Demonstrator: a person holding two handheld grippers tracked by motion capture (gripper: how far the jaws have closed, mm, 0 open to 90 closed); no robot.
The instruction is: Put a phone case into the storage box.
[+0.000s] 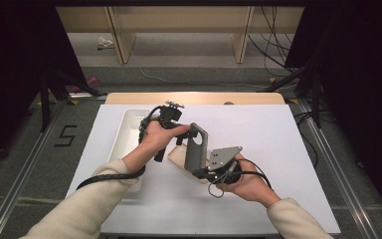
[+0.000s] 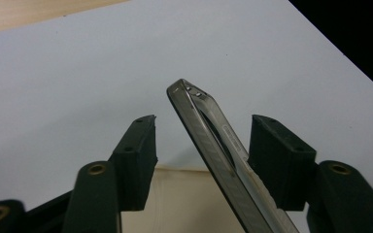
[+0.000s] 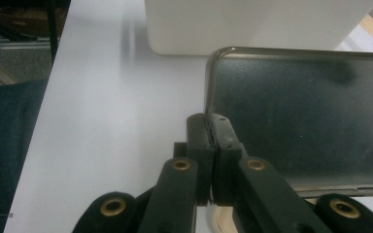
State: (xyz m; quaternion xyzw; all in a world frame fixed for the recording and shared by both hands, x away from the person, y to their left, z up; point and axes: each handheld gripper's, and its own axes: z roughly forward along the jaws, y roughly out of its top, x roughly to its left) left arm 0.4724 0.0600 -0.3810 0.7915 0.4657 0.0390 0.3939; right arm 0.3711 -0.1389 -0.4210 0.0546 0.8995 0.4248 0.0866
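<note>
A smoky, see-through phone case (image 1: 195, 148) with a round camera cutout stands upright above the white bench (image 1: 278, 149). The right hand-held gripper (image 3: 209, 127) is clenched on its edge; the left hand-held gripper (image 2: 201, 133) is spread wide around it.

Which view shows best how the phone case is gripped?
The right gripper view: the right gripper pinches the case edge. The left gripper view shows its rim between open jaws; the high view shows it upright, small.
</note>
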